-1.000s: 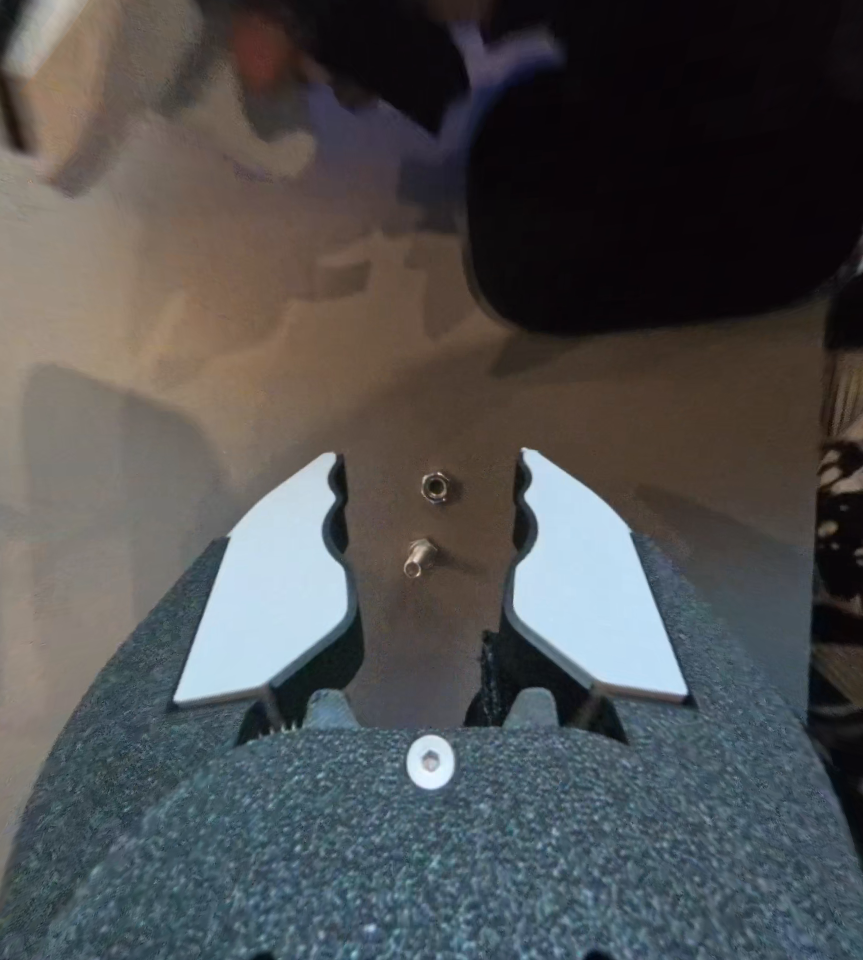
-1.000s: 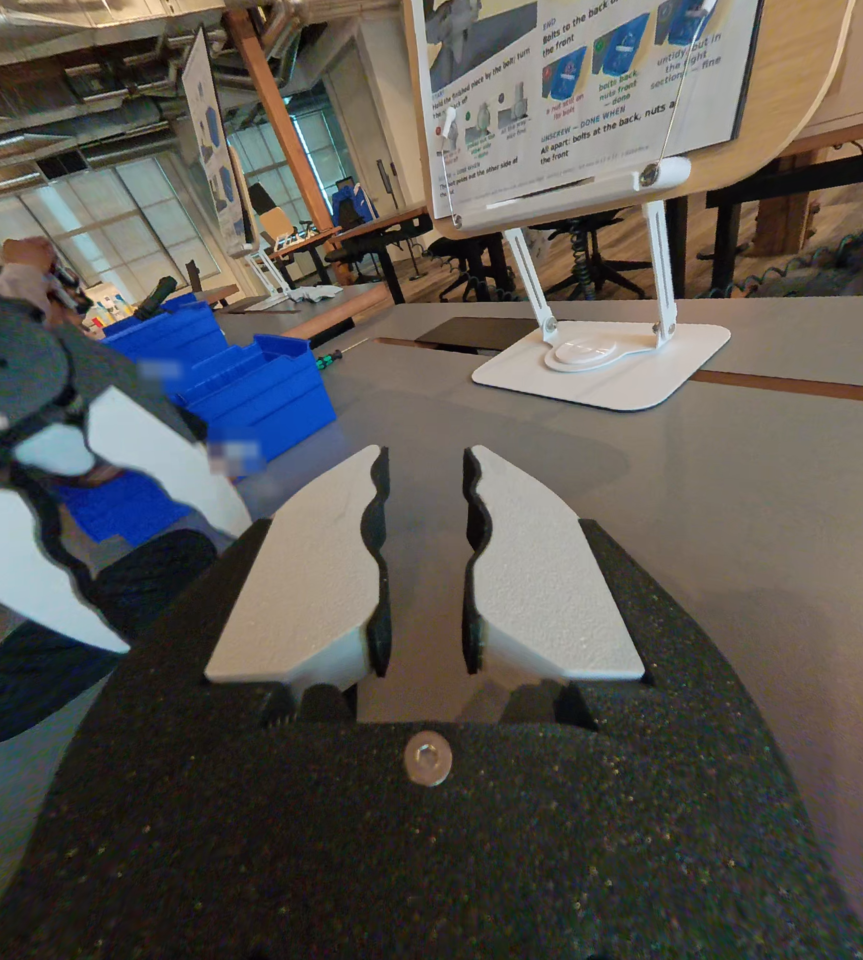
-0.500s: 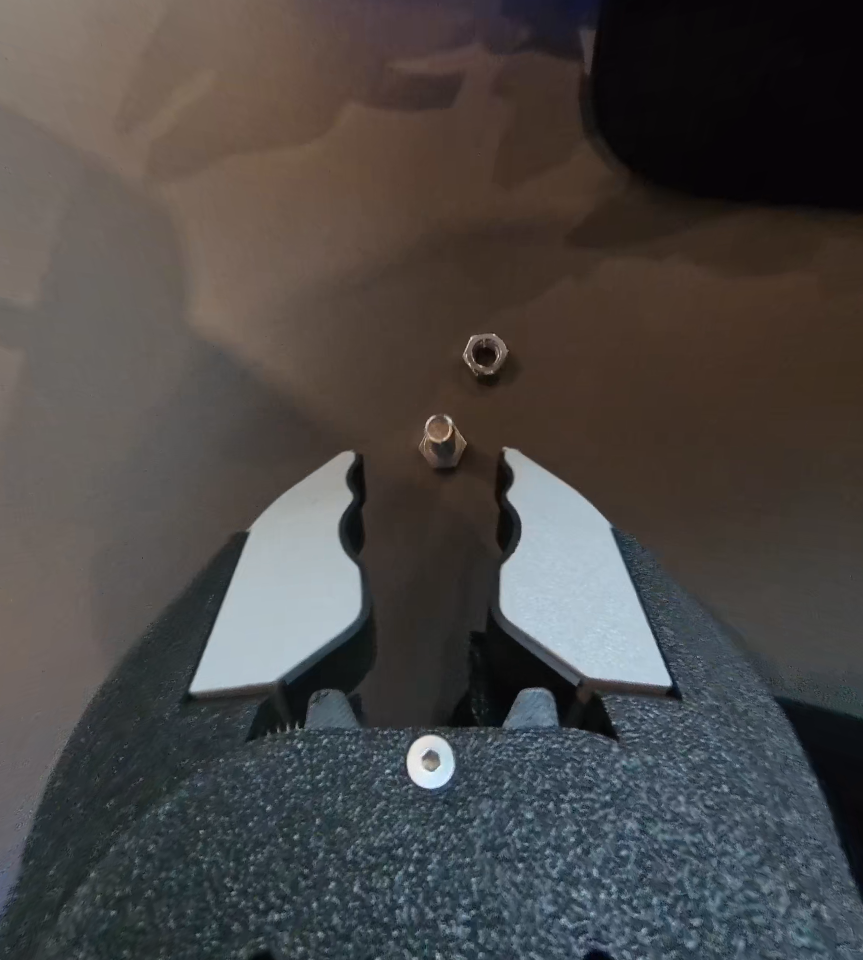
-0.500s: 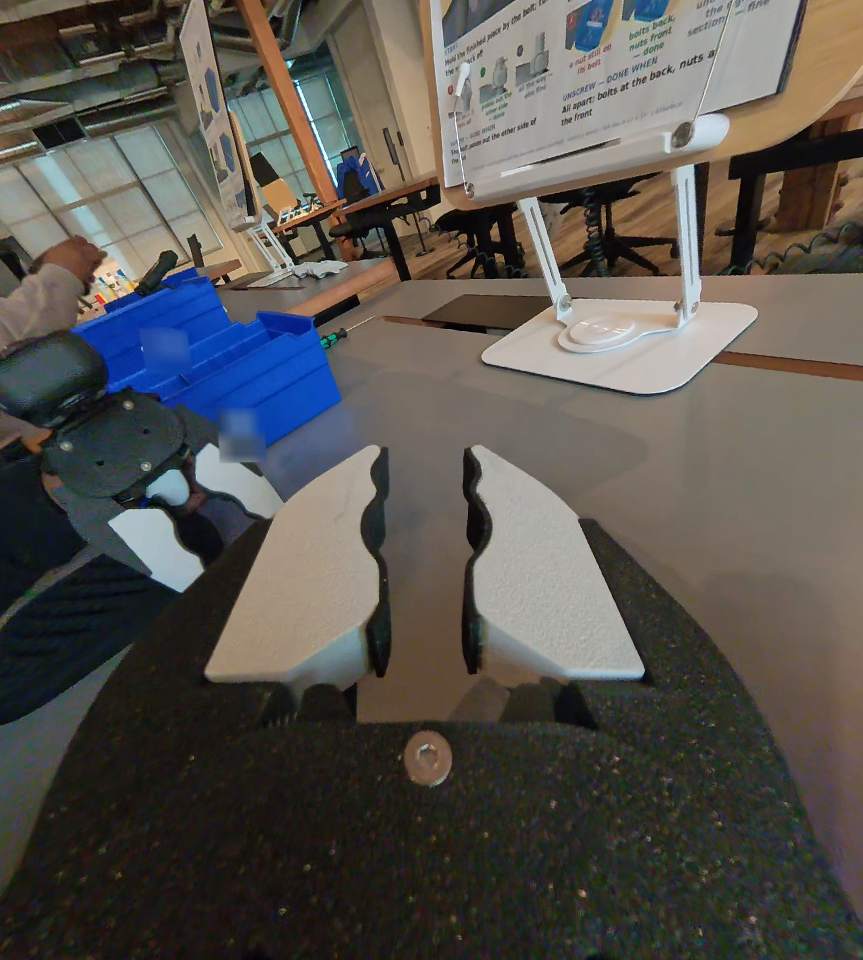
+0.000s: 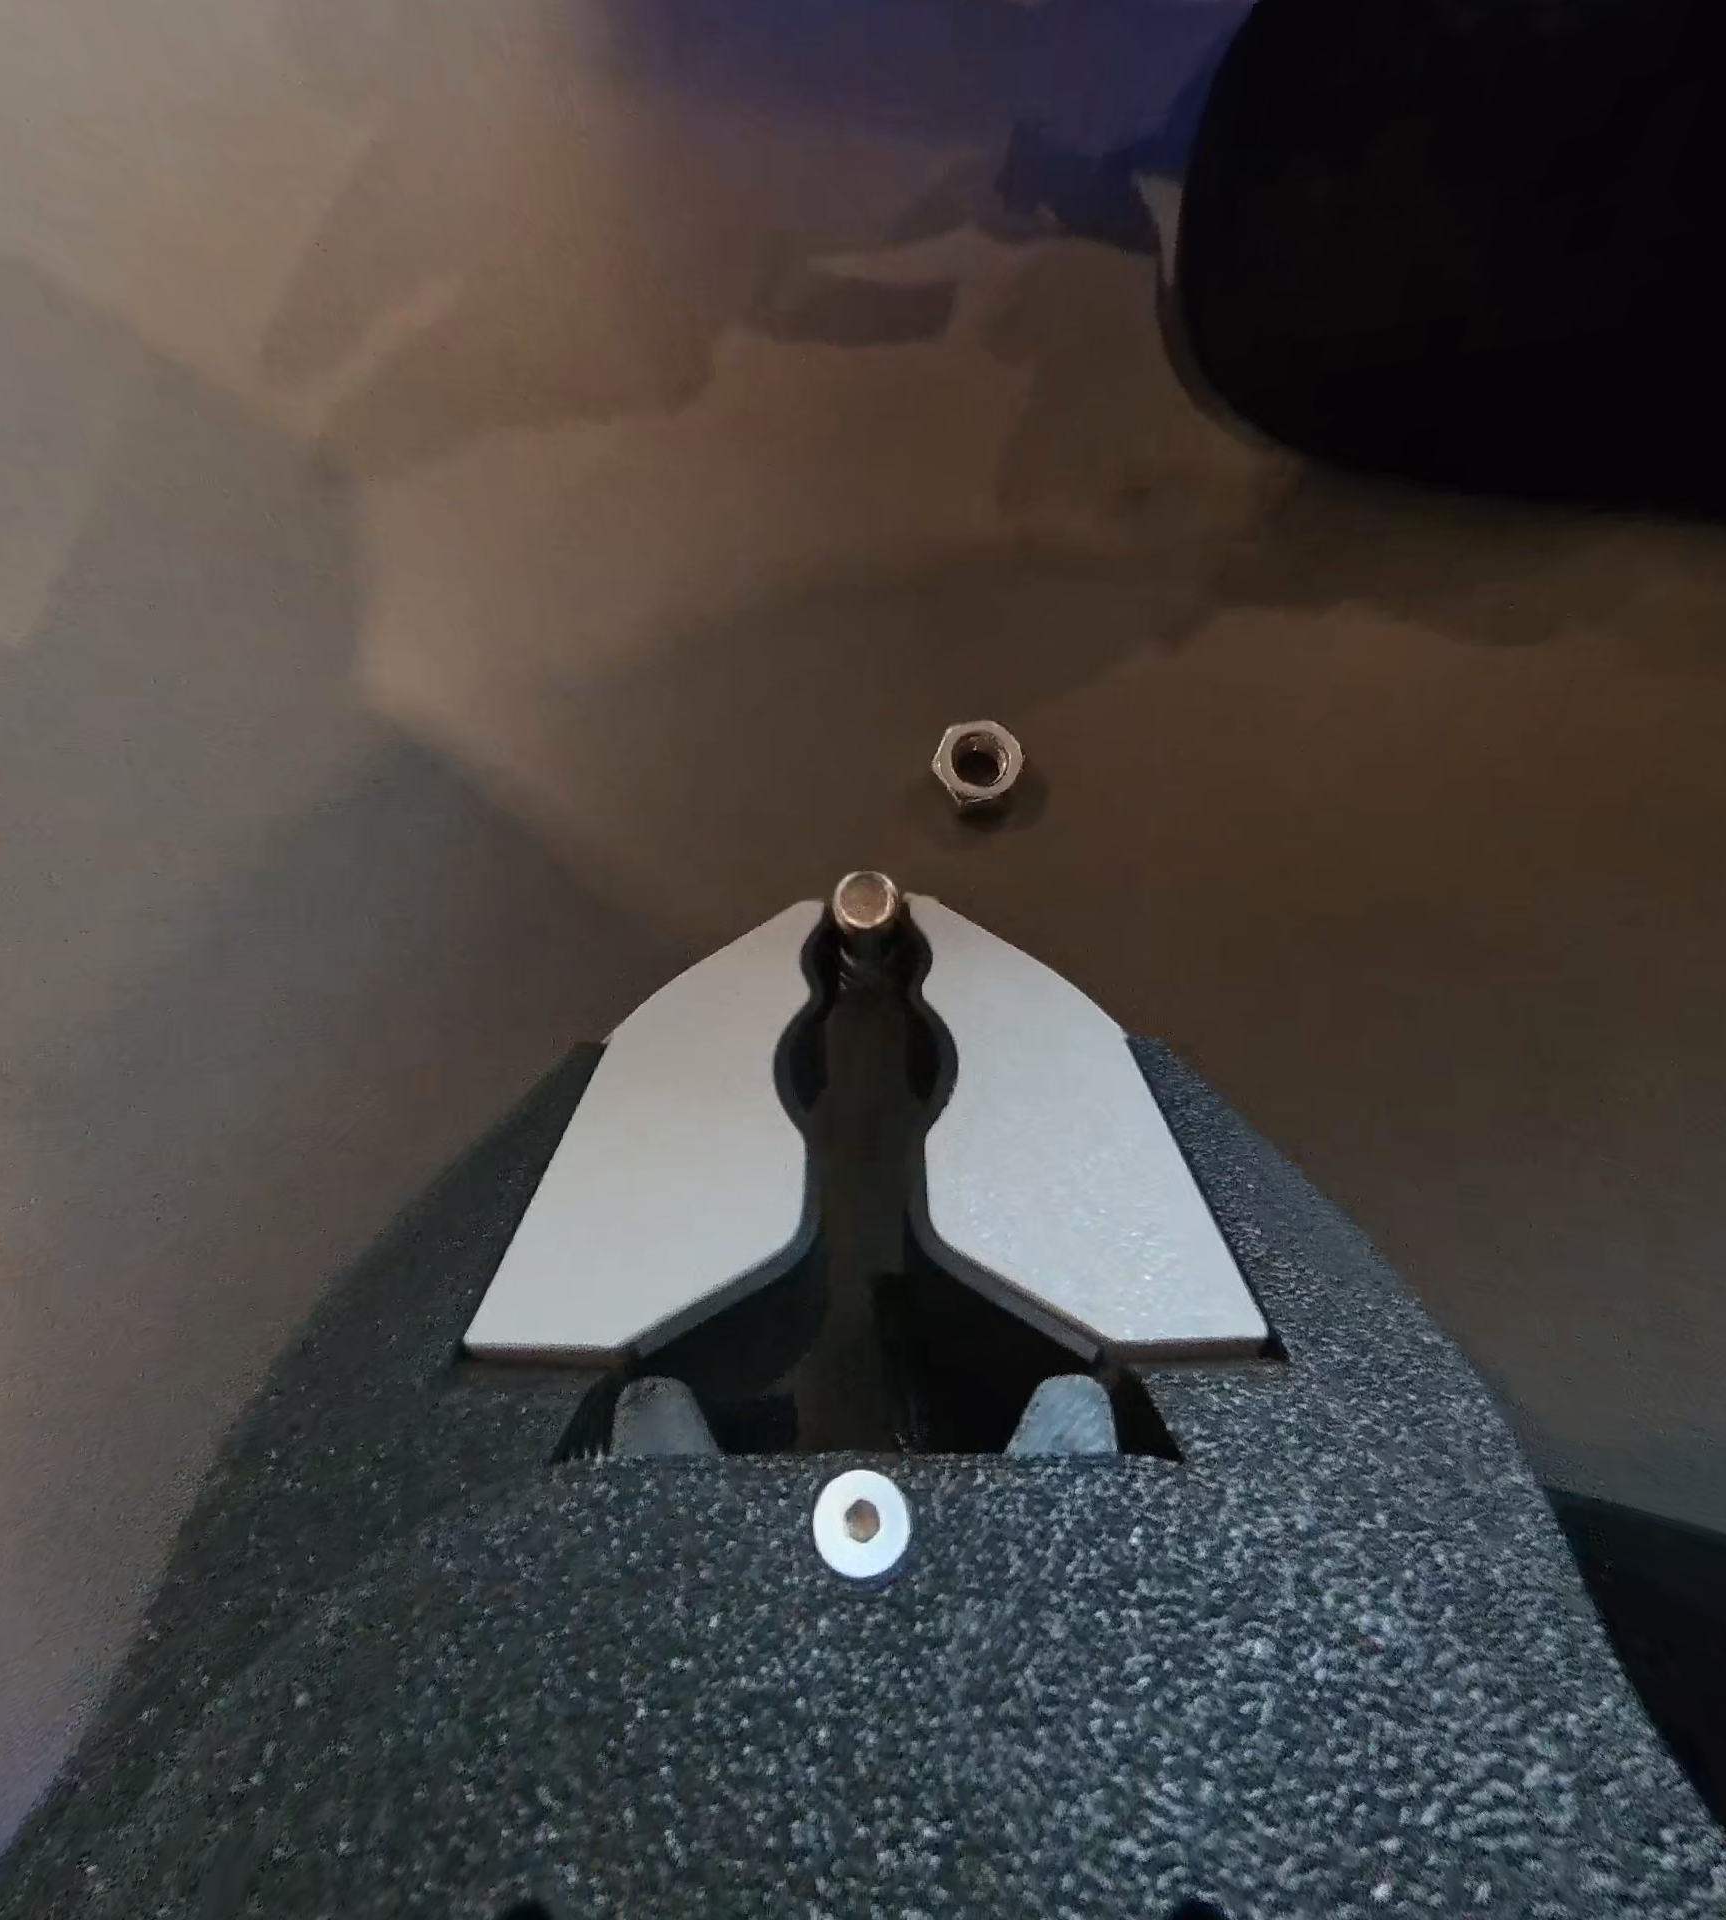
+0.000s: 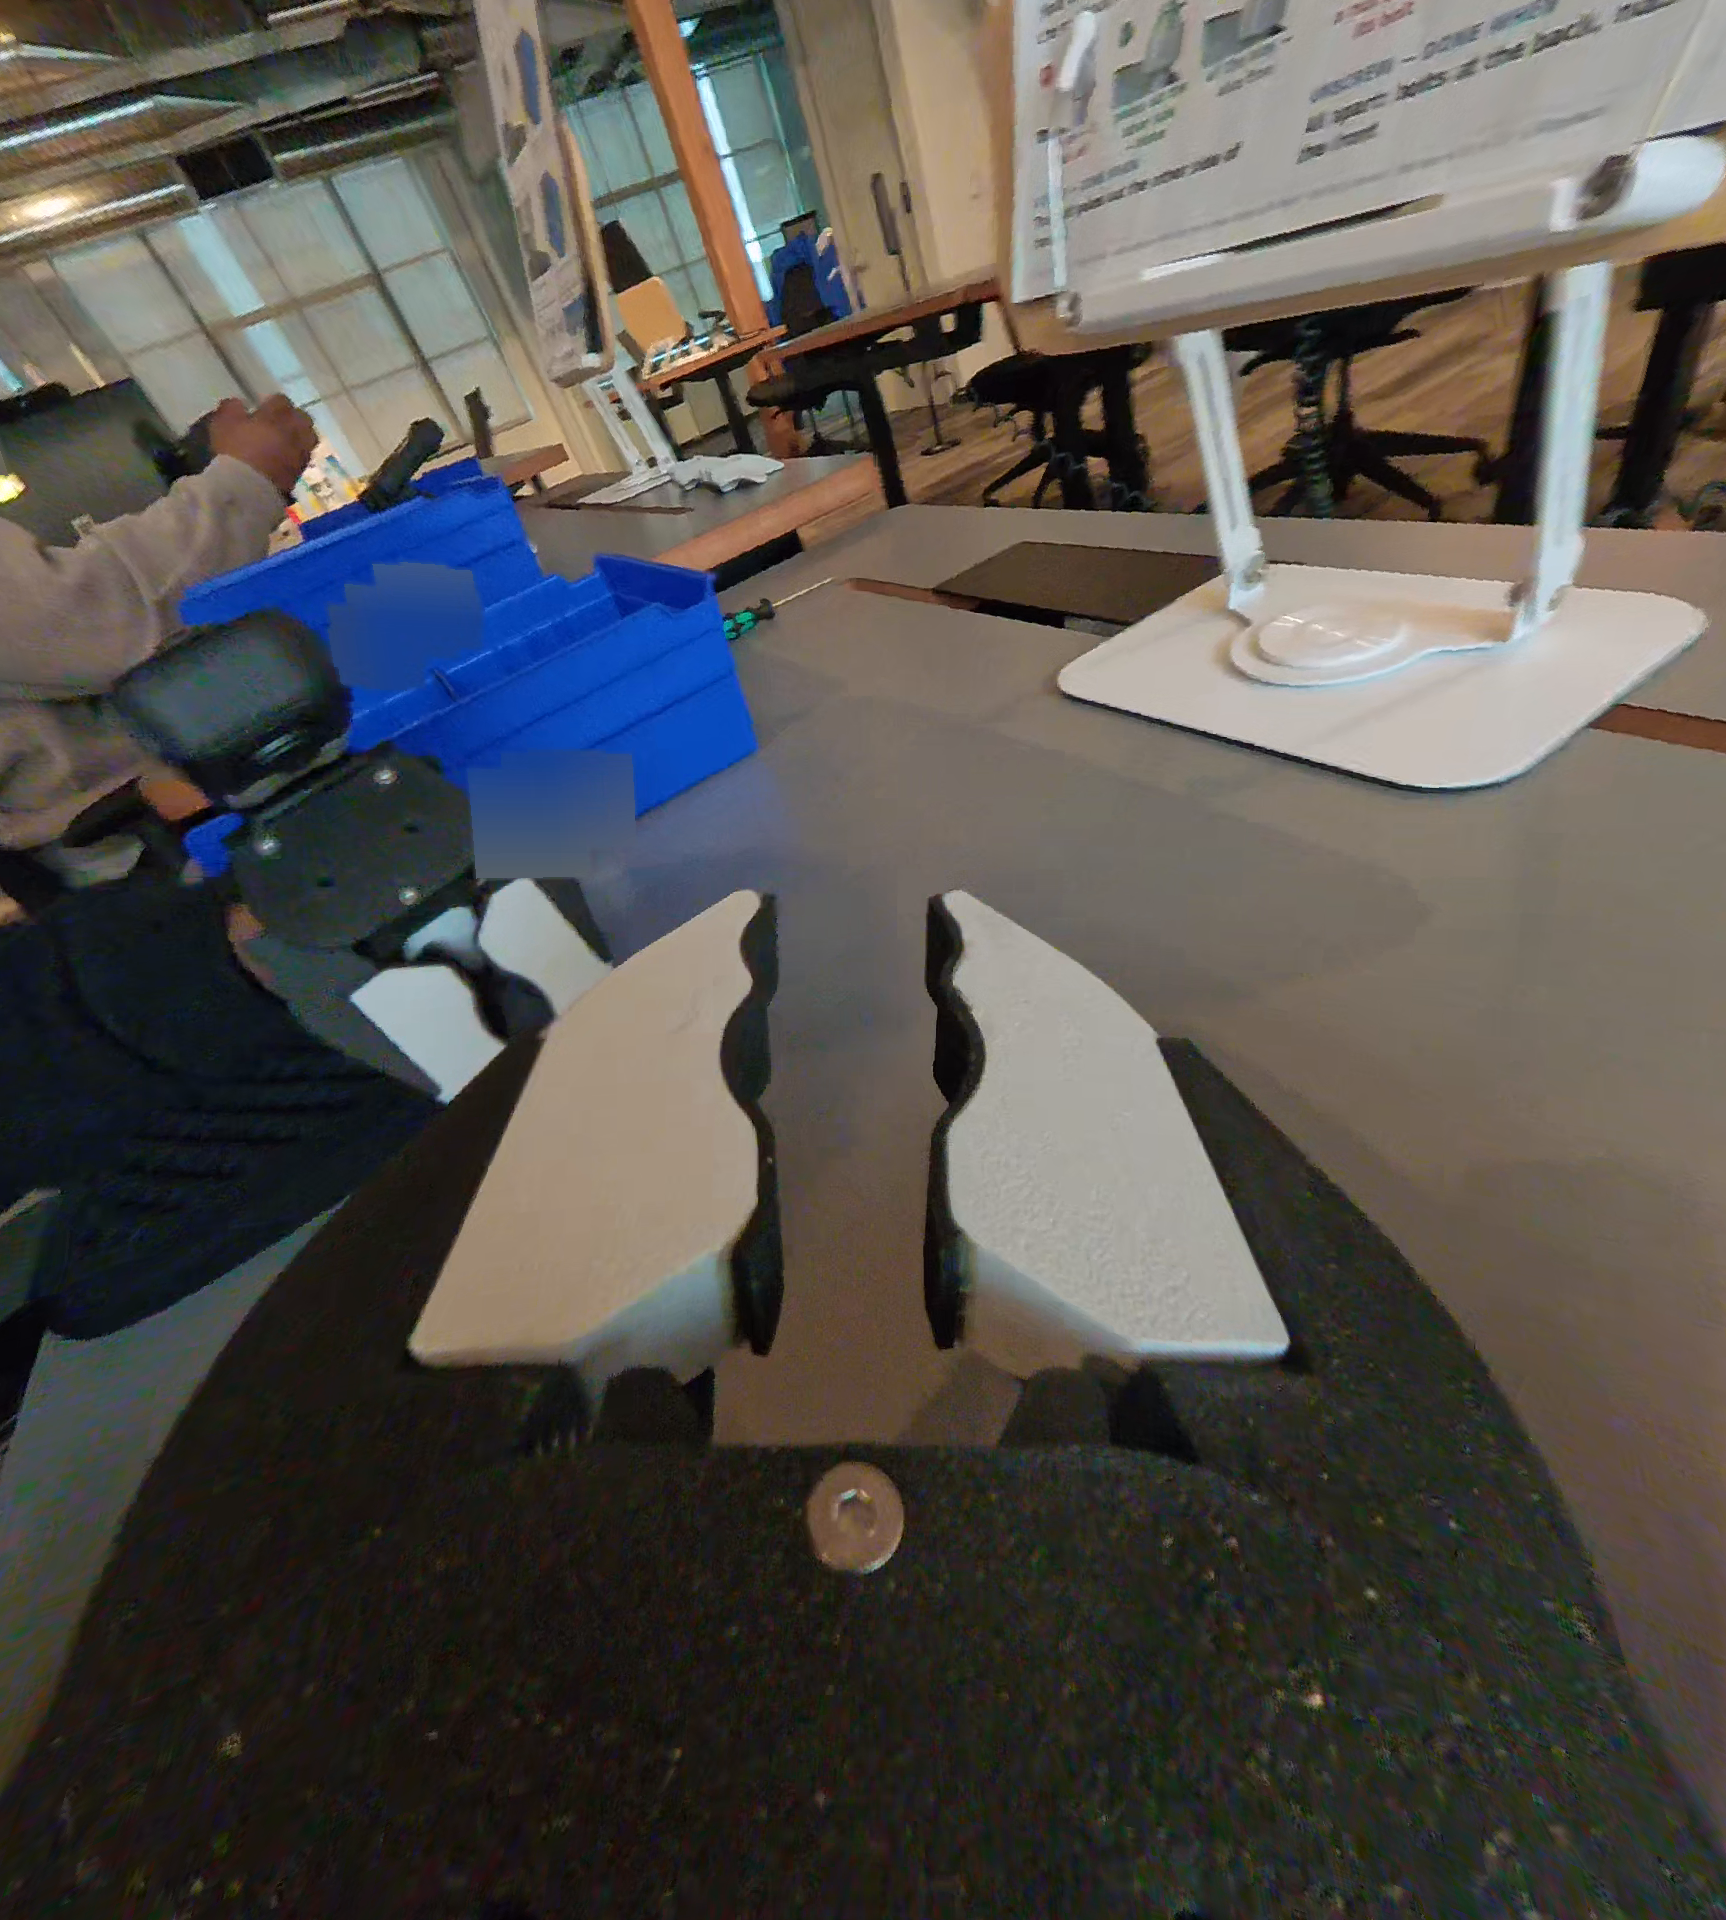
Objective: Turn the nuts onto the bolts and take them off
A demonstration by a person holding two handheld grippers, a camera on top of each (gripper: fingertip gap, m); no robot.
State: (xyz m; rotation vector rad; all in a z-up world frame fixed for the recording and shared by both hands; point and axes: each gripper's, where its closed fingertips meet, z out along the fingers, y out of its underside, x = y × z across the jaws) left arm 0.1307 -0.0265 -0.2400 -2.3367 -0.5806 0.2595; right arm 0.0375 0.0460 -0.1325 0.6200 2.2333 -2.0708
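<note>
In the left wrist view my left gripper (image 5: 866,940) points down at the dark table and is shut on a small steel bolt (image 5: 865,906). The bolt stands upright, its threaded shank between the fingertips and its end facing the camera. A loose steel hex nut (image 5: 978,766) lies flat on the table just beyond and slightly right of the bolt. In the right wrist view my right gripper (image 6: 848,920) is open with nothing between its fingers, held above the grey table (image 6: 1254,987). The left gripper (image 6: 464,966) shows there at the left, low over the table.
Blue storage bins (image 6: 526,675) stand at the back left. A white document stand (image 6: 1378,665) with a printed sheet sits at the back right. A person's sleeve (image 6: 38,623) shows at the far left. A dark rounded object (image 5: 1524,229) fills the left wrist view's top right corner. My hands' fingertips stand some 15 cm from each other.
My left gripper moved down and forward over the bolt and its fingers closed on the shank. The nut stayed in place. My right gripper stayed open and drifted slightly.
</note>
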